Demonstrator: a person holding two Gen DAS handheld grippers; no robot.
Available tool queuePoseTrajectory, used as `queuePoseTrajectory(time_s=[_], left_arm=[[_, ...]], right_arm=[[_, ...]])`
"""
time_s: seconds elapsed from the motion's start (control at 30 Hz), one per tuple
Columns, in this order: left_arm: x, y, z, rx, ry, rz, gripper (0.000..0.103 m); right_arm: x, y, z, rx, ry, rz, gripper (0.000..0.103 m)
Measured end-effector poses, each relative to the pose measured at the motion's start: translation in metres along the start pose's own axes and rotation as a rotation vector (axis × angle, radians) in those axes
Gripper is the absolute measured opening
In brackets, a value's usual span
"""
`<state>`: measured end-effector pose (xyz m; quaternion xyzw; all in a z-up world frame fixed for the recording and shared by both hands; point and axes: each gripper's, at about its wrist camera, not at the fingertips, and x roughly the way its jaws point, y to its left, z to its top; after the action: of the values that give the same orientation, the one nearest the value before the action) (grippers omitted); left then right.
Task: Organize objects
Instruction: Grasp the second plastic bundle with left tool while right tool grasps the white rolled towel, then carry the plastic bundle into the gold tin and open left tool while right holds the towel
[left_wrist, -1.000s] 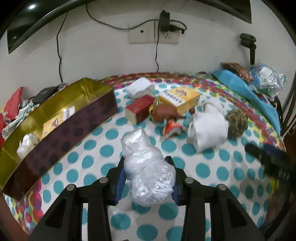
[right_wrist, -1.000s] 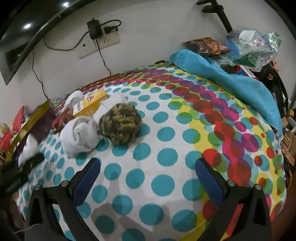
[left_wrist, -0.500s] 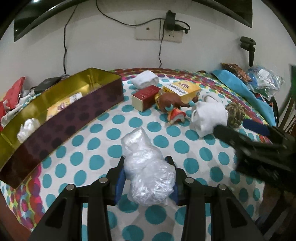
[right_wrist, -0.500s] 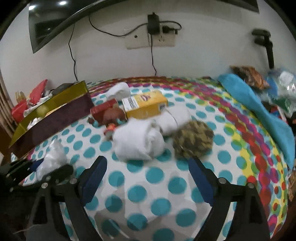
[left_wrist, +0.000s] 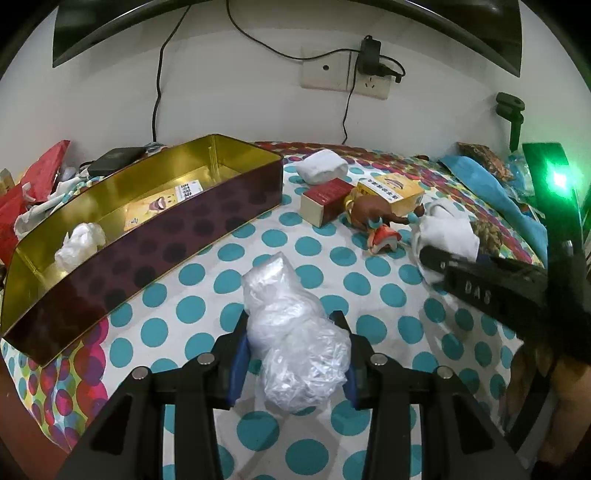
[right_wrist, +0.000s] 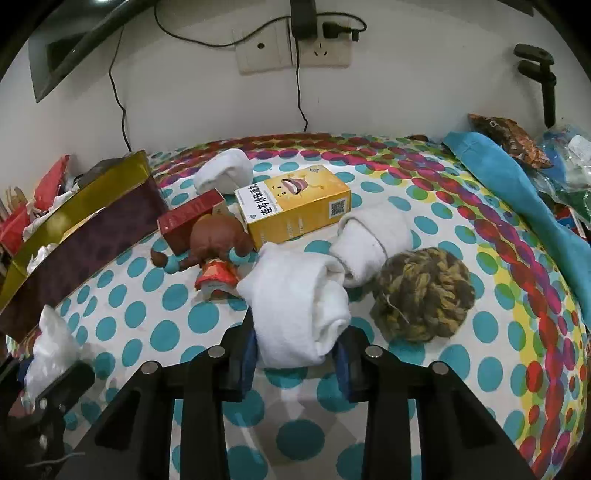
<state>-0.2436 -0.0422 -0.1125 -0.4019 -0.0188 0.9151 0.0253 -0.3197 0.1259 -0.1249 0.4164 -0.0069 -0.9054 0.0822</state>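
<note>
The surface (left_wrist: 184, 306) carries a cloth printed with teal dots, shading to multicoloured dots toward its edges, and stands against a white wall with a power outlet (right_wrist: 291, 51) and trailing cables. A long gold-lined tin box (left_wrist: 155, 236) with dark maroon outer walls lies open along the left side; inside it are a crumpled white wad (left_wrist: 79, 245) near the close end and a flat yellow packet (left_wrist: 159, 205) near the middle. A blue cloth (right_wrist: 517, 199) lies folded along the right edge of the surface. At the centre sits a cluster of items: a yellow carton (right_wrist: 291, 206), a red box (right_wrist: 192, 219) just beside it on the left, a brown-haired doll figure (right_wrist: 218, 254) in front of both, a white rolled sock (right_wrist: 373, 240) to the right of the carton, and a brown-and-yellow rope ball (right_wrist: 424, 295) touching that sock. A further white bundle (right_wrist: 223, 173) lies behind the red box. The left tool (left_wrist: 291, 354) has its two fingers closed against the sides of a crumpled clear plastic bag (left_wrist: 291, 332), which is near the front of the surface, to the right of the tin box. The right tool (right_wrist: 295, 354) has its fingers pressed against both sides of a rolled white towel (right_wrist: 299, 310), which lies just in front of the doll and beside the rope ball.
</note>
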Motion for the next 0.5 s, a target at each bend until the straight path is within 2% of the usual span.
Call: queuePoseTrajectory(time_s=[0.5], left_arm=[[-0.021, -0.005, 0.006, 0.020, -0.034, 0.004, 0.042]], right_arm=[[-0.007, 0.006, -0.010, -0.004, 0.003, -0.002, 0.032]])
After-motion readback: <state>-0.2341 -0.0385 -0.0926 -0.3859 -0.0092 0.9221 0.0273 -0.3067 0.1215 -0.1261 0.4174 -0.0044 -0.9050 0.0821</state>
